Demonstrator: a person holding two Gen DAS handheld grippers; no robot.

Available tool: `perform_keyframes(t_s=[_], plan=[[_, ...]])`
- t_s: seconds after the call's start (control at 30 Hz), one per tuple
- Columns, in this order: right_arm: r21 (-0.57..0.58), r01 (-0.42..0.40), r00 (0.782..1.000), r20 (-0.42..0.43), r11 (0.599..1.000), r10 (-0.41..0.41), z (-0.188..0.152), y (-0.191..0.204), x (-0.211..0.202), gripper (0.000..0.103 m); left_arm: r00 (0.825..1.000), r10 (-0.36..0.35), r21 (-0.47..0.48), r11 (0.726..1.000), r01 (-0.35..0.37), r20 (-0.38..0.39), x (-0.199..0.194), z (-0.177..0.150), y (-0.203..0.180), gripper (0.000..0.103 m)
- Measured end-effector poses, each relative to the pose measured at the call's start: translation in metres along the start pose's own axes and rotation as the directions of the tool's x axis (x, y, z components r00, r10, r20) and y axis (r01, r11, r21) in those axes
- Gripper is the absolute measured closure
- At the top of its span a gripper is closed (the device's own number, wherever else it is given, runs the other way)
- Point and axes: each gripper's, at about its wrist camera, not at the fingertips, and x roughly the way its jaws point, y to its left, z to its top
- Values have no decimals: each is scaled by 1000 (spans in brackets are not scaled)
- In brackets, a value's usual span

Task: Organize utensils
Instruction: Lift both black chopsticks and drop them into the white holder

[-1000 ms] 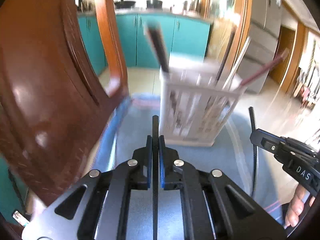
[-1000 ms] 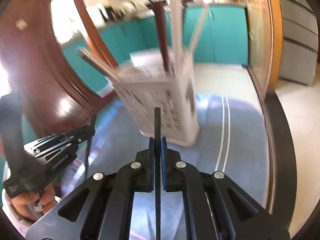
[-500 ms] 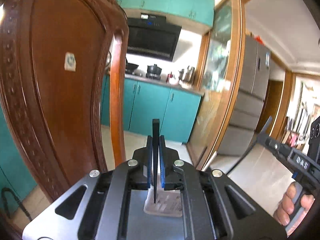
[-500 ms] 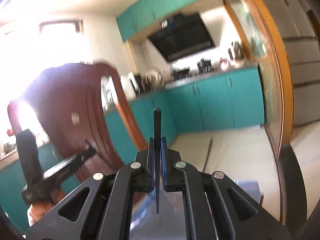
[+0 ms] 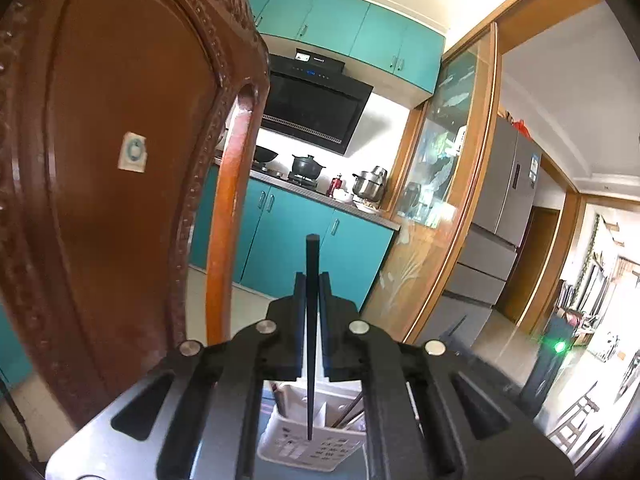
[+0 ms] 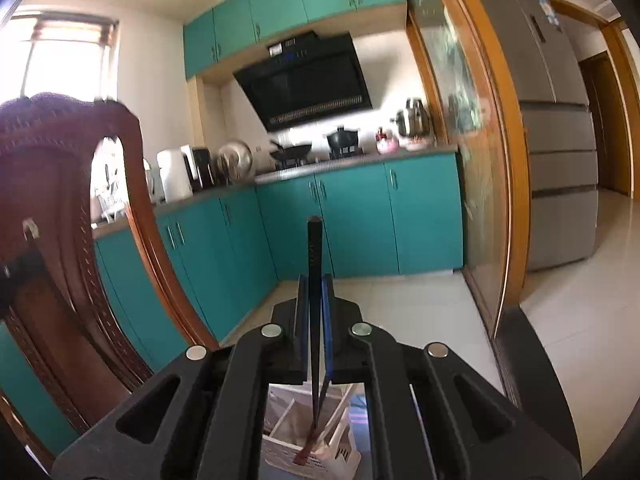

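Observation:
My left gripper is shut on a thin black chopstick that stands upright between the pads, its lower end hanging over the white slotted utensil holder. My right gripper is shut on a second black chopstick, also upright above the same holder. Both grippers point nearly level, so the holder shows only low between their arms. Brown sticks and white utensils lean inside it. Most of the table top is hidden.
A carved brown wooden chair back rises close on the left, also in the right wrist view. The dark rounded table edge curves on the right. Teal kitchen cabinets, a glass door frame and a grey fridge lie beyond.
Both grippers have risen from just above the blue table mat and tipped up toward level, each still holding its chopstick. The holder slid from mid-view to the bottom edge.

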Motion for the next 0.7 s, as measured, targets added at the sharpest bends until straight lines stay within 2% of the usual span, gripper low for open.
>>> perform_keyframes(t_s=[0.1, 0.2, 0.33, 0.4, 0.5, 0.57, 0.7], plan=[[-20, 8, 999, -38, 1000, -8, -8, 4, 7, 96, 1000, -1, -16, 1000, 2, 8, 11, -1, -1, 96], [-47, -2, 996, -88, 999, -2, -15, 7, 19, 96, 999, 33, -7, 999, -33, 30, 26, -8, -5, 96], [-73, -2, 991, -135, 997, -8, -24, 9, 27, 96, 998, 55, -8, 998, -55, 8, 47, -17, -5, 96], [-67, -5, 991, -132, 998, -3, -26, 9, 23, 95, 998, 66, -5, 998, -66, -4, 57, -18, -7, 96], [-35, -22, 995, -97, 999, 19, -19, 6, 8, 81, 997, 75, -4, 997, -75, -8, 63, -20, -8, 96], [-19, -24, 998, -59, 1000, 23, -12, 4, -6, 66, 997, 77, -2, 997, -77, -4, 62, -20, -8, 96], [-26, -3, 999, -36, 1000, 2, -6, 5, -24, 54, 996, 91, 10, 996, -91, 24, 63, -25, -10, 96]])
